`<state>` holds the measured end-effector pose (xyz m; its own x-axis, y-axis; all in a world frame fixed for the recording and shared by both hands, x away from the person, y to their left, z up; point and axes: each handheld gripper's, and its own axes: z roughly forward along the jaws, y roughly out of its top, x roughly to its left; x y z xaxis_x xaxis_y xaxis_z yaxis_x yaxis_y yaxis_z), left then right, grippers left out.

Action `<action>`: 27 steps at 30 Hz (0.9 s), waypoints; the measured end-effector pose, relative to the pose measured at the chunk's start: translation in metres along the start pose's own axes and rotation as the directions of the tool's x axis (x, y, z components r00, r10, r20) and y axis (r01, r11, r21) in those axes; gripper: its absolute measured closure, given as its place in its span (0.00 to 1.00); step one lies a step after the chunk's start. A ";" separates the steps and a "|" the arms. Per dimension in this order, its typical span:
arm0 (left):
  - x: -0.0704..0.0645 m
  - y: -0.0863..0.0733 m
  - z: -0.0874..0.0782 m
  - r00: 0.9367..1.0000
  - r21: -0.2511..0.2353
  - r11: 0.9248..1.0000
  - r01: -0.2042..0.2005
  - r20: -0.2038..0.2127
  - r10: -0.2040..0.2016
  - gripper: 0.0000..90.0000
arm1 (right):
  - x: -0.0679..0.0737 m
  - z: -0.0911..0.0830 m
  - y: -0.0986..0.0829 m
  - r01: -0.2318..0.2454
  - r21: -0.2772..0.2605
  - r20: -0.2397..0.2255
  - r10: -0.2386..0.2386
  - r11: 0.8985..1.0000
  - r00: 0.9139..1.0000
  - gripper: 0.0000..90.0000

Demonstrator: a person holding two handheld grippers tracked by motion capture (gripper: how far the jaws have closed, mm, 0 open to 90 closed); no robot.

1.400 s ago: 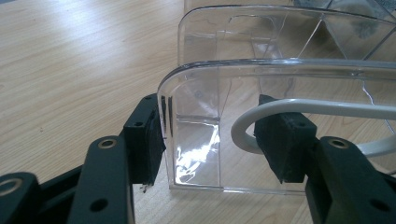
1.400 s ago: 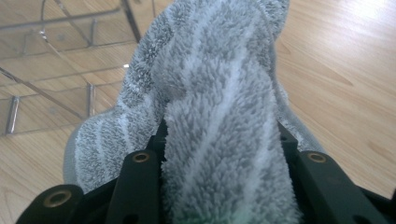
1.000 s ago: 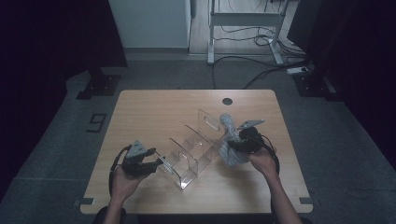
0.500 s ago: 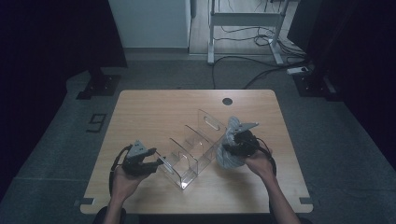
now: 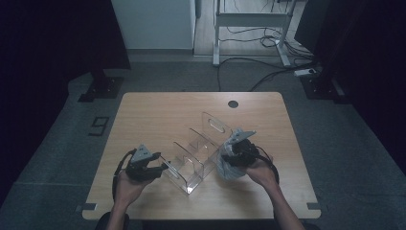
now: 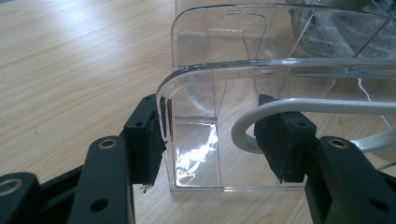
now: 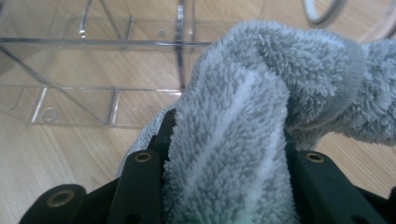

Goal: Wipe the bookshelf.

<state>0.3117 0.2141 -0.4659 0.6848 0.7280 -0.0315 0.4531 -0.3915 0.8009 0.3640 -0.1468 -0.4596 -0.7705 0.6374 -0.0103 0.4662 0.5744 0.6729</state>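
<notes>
Nearest, bottom of high view: two forearms come in, one hand on each tool. L gripper (image 5: 160, 168), black two-jaw tool w/ grey three-cornered plate on top, sits at near-left end of a clear acrylic divided organiser rack (image 5: 194, 153); in left gripper view its jaws stand wide apart, straddling the rack's rounded end wall (image 6: 196, 88), left pad touching or just at the wall's edge, right pad apart from it, so not clamped on anything. A white curved cable (image 6: 299, 109) loops across in front of right pad. R gripper (image 5: 229, 155) at rack's right side, near mid-length; in right gripper view jaws are closed down on a light grey fluffy terry cloth (image 7: 243, 140), which bulges up betw. the two black jaws and folds over to the right. In high view cloth (image 5: 230, 168) hangs bunched under the R tool, on or just above the tabletop, just beside rack's right wall; can't tell if it touches it. Rack lies diagonal on light wooden table (image 5: 158, 115), several upright clear dividers, far end panel w/ a slot handle. Farther: small dark round grommet hole (image 5: 233, 104) near table's far edge. Beyond, grey floor, white frame legs, loose cables.
</notes>
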 end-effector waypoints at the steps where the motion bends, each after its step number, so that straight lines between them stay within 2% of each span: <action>1: 0.000 0.000 0.000 1.000 0.000 1.000 0.000 0.000 0.000 0.49 | 0.002 0.000 0.000 0.004 0.001 -0.003 -0.004 1.000 1.000 0.66; 14: 0.000 0.000 0.001 1.000 -0.006 1.000 0.011 -0.017 -0.011 0.49 | 0.027 0.002 0.008 0.068 0.015 -0.041 -0.067 0.998 0.997 0.65; 27: 0.000 0.001 0.003 0.999 -0.010 1.000 0.028 -0.047 -0.028 0.49 | 0.051 0.005 0.015 0.108 0.016 -0.113 -0.106 0.994 0.988 0.65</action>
<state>0.3142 0.2122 -0.4667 0.6445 0.7641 -0.0262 0.4661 -0.3655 0.8057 0.3337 -0.1031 -0.4542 -0.8597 0.5107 0.0022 0.3867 0.6481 0.6561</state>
